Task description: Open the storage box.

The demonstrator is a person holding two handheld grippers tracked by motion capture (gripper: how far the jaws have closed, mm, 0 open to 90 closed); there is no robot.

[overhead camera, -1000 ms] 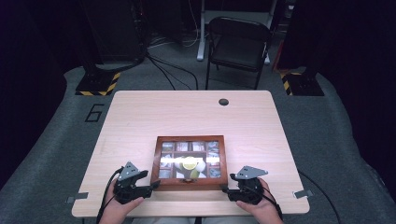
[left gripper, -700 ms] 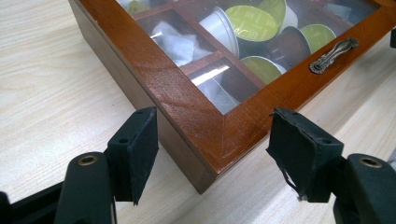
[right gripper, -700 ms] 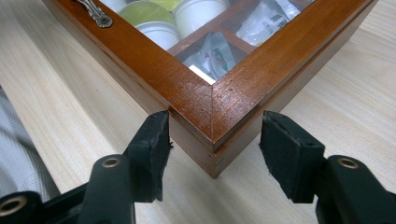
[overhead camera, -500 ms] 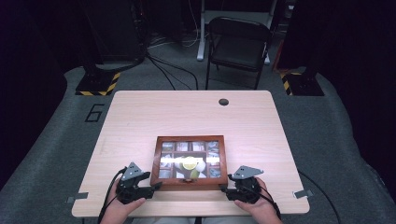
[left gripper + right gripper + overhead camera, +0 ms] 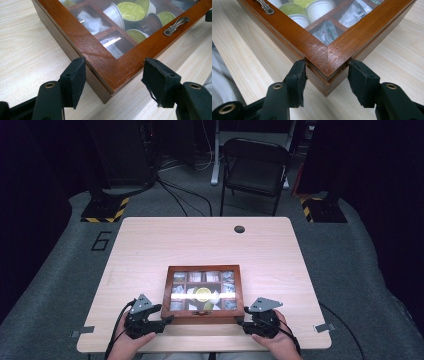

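The wooden box [image 5: 203,292] sits closed at the table's [image 5: 150,250] 6 o'clock edge. The left gripper [image 5: 113,75] straddles the box's near-left corner, its jaws having just been closing; one pad touches. The right gripper [image 5: 327,75], also closing, pinches the near-right corner, probably to steady or shift the box.

Left hand-held gripper [image 5: 167,318] low at near left, jaws just closing, one pad [image 5: 75,80] touching, other pad apart. Right hand-held gripper [image 5: 240,321] low at near right, jaws just closing, both pads [image 5: 298,80] pressing. Hands [image 5: 129,346] gripping from behind
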